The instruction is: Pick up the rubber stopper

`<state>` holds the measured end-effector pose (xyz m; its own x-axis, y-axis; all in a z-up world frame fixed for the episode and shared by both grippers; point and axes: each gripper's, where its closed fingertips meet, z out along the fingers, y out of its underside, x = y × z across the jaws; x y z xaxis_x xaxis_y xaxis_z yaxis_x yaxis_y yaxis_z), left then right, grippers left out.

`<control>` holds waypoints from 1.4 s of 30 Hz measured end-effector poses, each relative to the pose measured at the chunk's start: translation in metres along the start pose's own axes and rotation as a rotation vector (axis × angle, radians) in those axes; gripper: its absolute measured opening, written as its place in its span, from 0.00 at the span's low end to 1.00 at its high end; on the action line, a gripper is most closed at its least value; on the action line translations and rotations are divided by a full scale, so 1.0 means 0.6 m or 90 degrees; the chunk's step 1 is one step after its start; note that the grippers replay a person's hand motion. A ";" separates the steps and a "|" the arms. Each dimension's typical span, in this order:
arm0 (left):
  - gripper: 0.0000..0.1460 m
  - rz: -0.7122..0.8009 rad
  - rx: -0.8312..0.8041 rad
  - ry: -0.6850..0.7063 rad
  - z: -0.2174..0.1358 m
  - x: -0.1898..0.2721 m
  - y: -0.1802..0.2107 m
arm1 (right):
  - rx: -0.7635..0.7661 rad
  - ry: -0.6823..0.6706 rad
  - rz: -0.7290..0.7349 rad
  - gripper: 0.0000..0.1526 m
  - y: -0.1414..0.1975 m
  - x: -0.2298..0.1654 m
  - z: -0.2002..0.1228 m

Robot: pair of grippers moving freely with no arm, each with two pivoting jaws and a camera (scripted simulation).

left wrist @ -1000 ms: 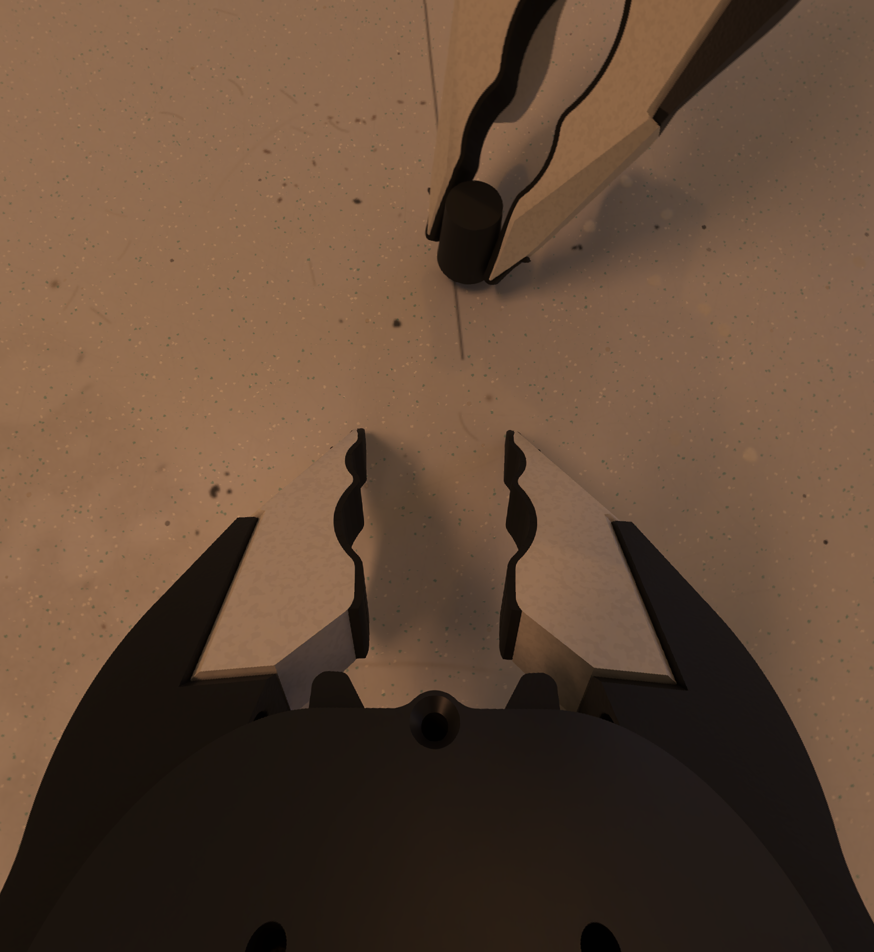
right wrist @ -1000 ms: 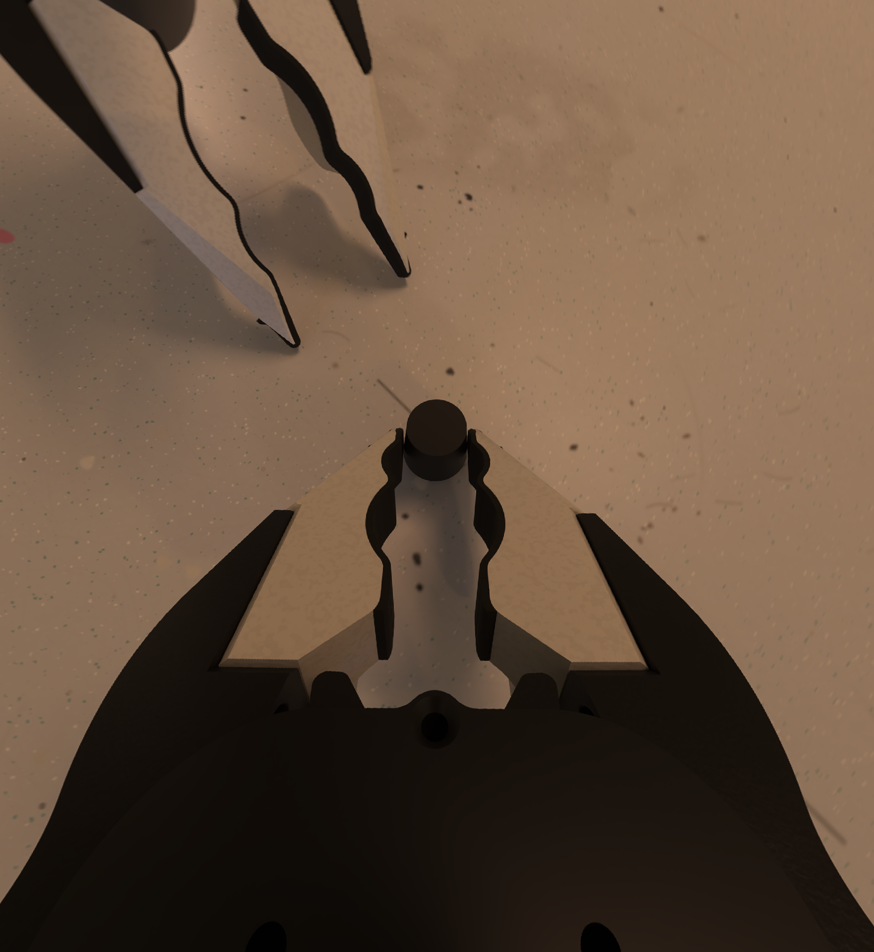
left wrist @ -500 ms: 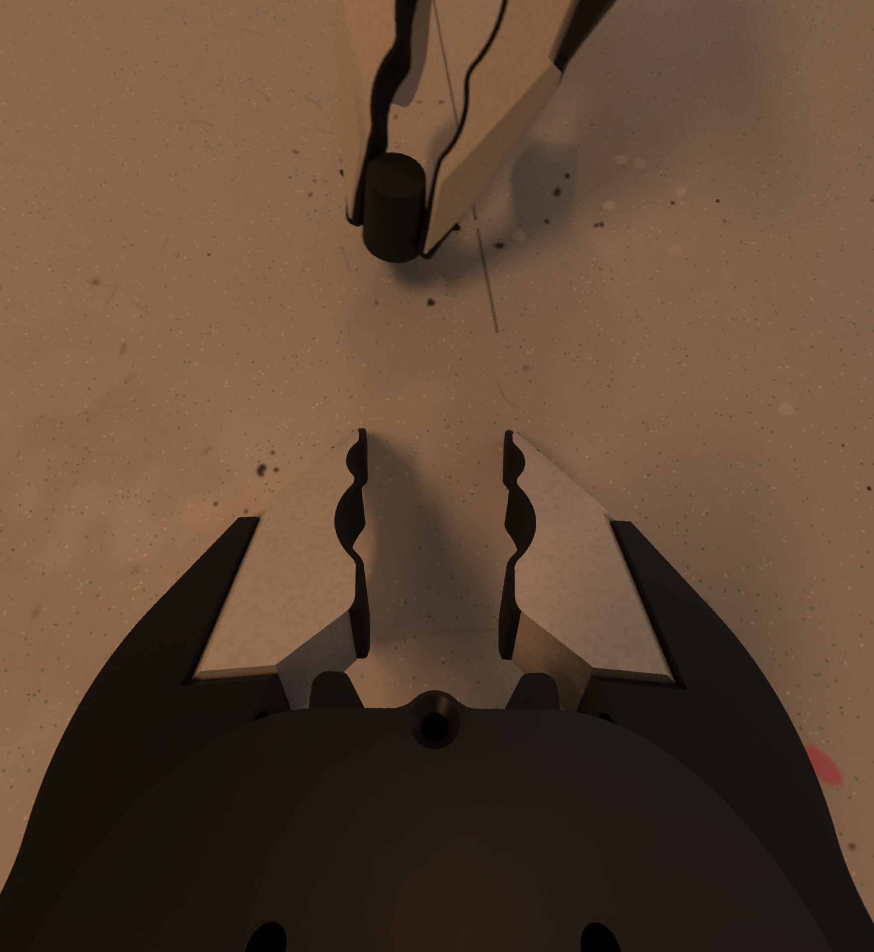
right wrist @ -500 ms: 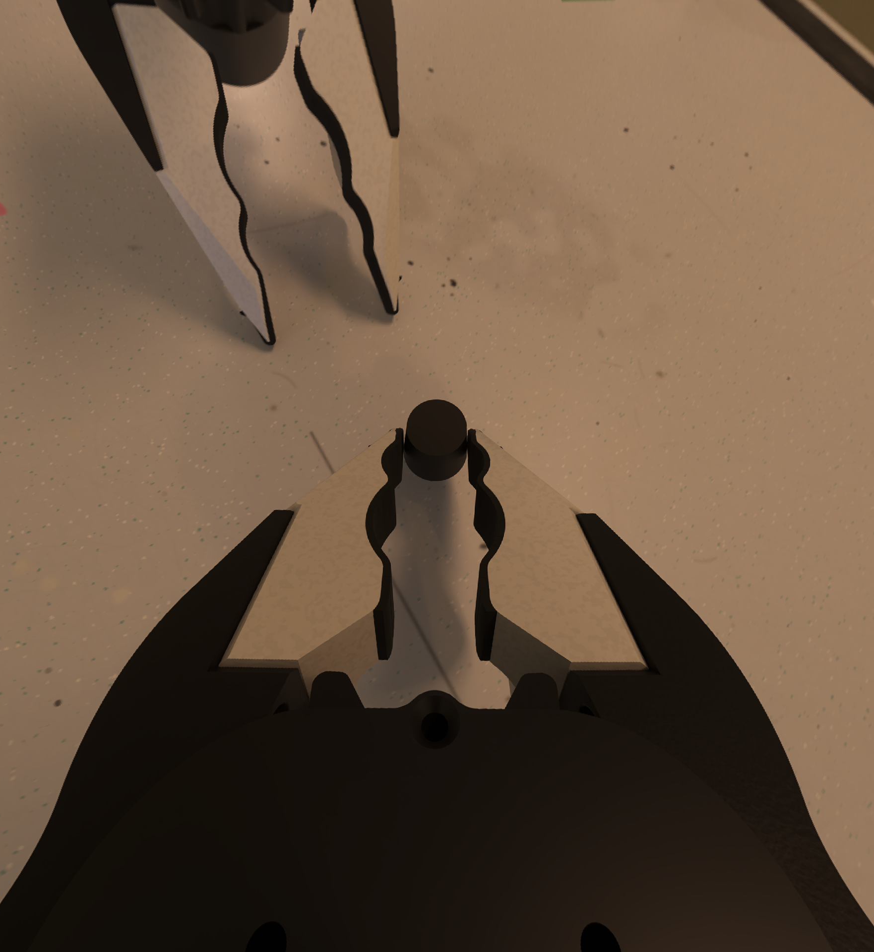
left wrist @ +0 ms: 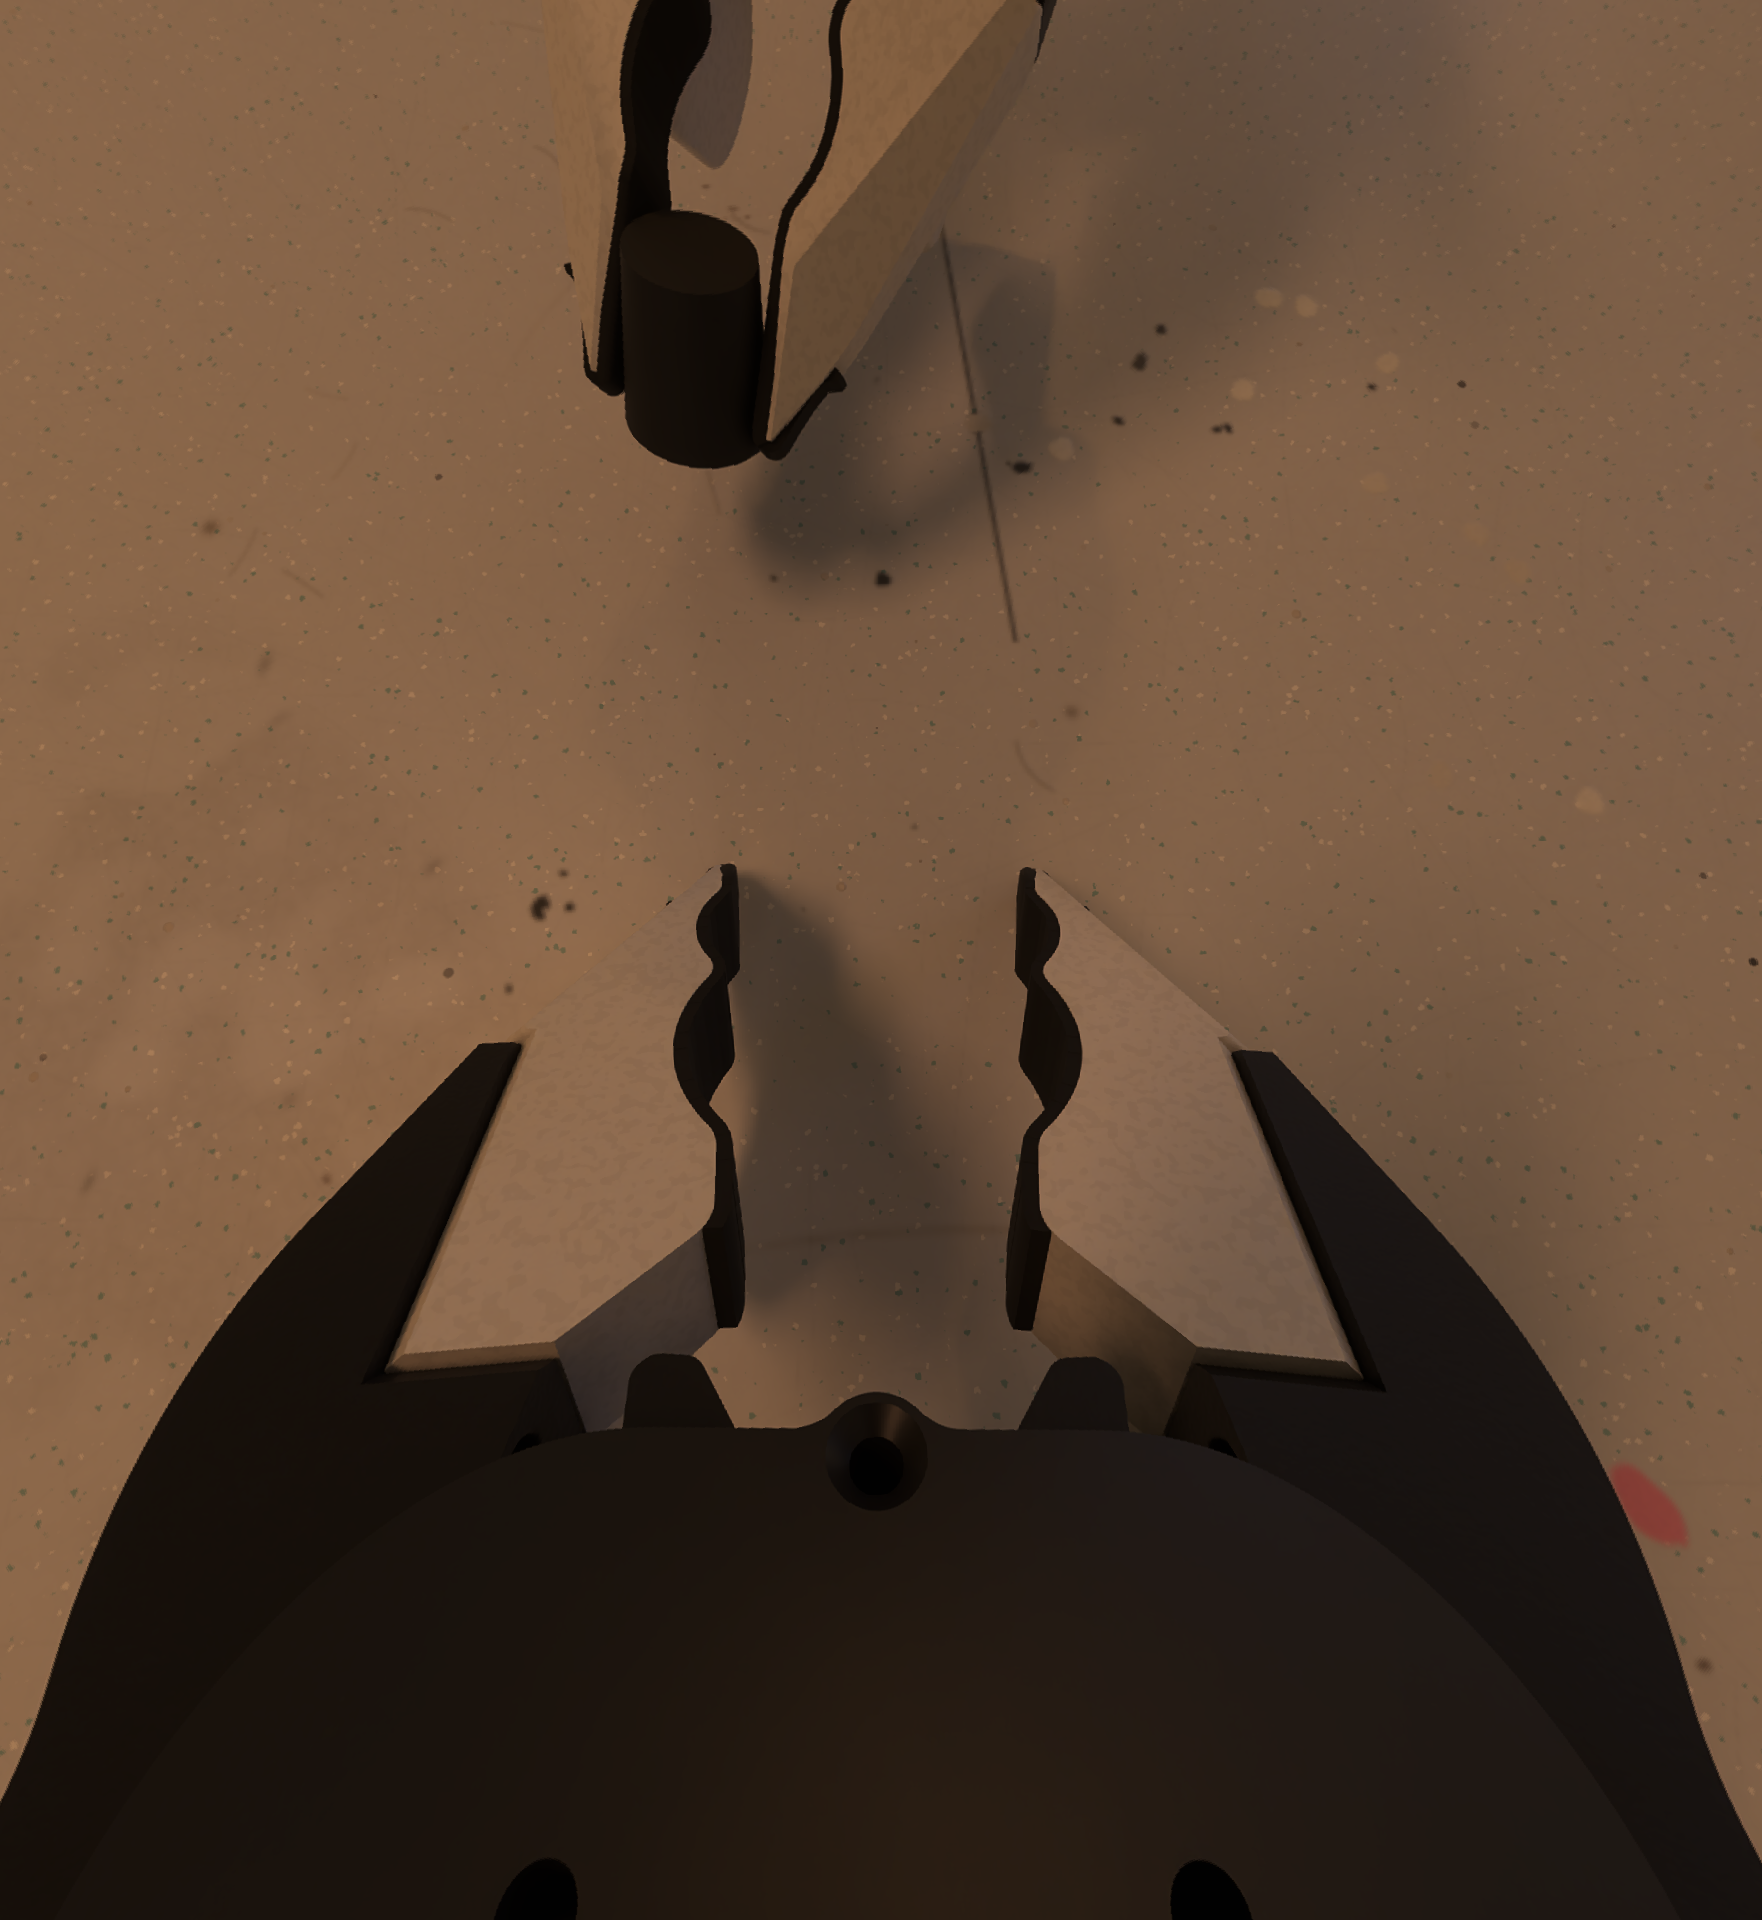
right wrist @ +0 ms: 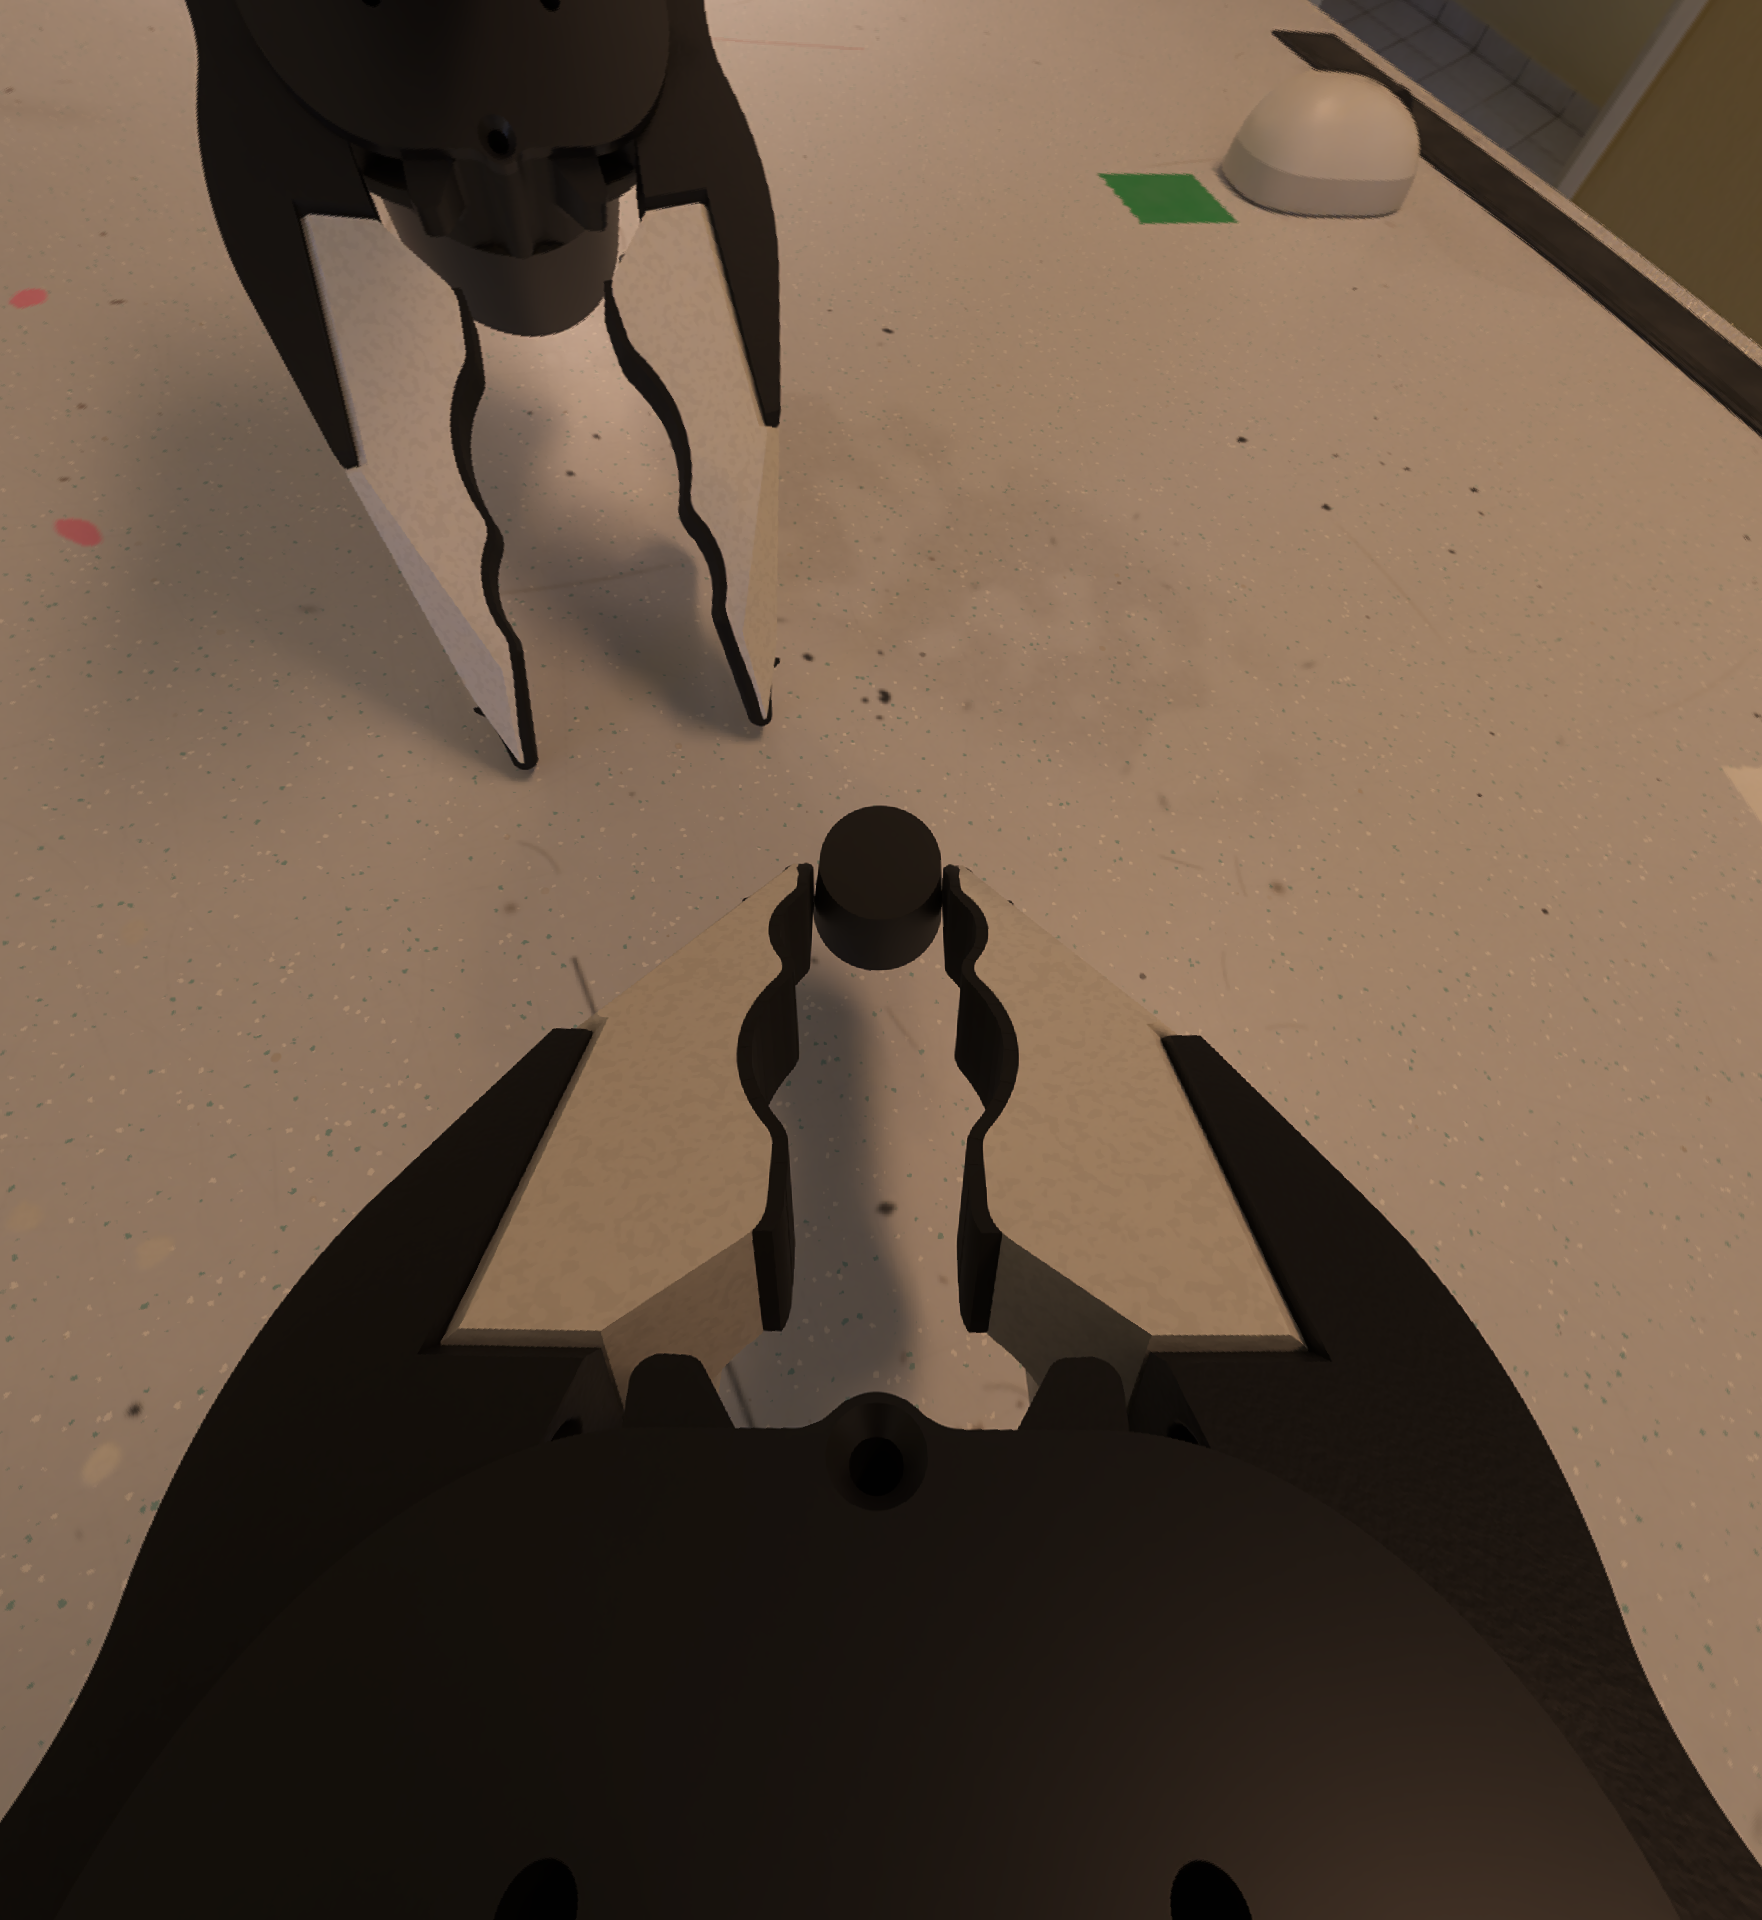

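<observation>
The rubber stopper (right wrist: 877, 894) is a small black cylinder. My right gripper (right wrist: 879, 883) is shut on it at the fingertips and holds it above the speckled table. In the left wrist view the stopper (left wrist: 690, 343) shows at the top centre between the right gripper's fingers (left wrist: 861, 239), with its shadow on the table below and to the right. My left gripper (left wrist: 877, 883) is open and empty, apart from the stopper. It also shows in the right wrist view (right wrist: 638, 727), at the upper left, pointing down.
A white dome-shaped object (right wrist: 1318, 145) and a green patch (right wrist: 1168, 197) lie at the far right near the table's dark edge (right wrist: 1635, 312). Red spots (right wrist: 77, 532) mark the table at the left.
My right gripper has risen with the stopper, whose shadow now lies apart from it. The right wrist view has tilted up, showing the table's far edge. The left gripper stays open.
</observation>
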<state>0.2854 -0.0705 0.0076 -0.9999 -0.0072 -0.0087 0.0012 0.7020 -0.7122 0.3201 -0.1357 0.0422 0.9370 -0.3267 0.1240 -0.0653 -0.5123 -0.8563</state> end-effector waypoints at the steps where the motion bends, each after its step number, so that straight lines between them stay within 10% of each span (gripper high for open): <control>1: 0.37 -0.001 -0.002 -0.001 0.000 0.000 0.000 | -0.001 -0.004 -0.003 0.16 -0.001 -0.001 0.001; 42: 0.36 0.026 -0.012 0.028 -0.006 0.001 0.006 | 0.005 -0.020 -0.006 0.16 0.000 -0.022 -0.006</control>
<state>0.2845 -0.0653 0.0075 -0.9986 0.0523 -0.0065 0.0420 0.7142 -0.6987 0.3064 -0.1341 0.0421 0.9481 -0.2962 0.1159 -0.0540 -0.5089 -0.8591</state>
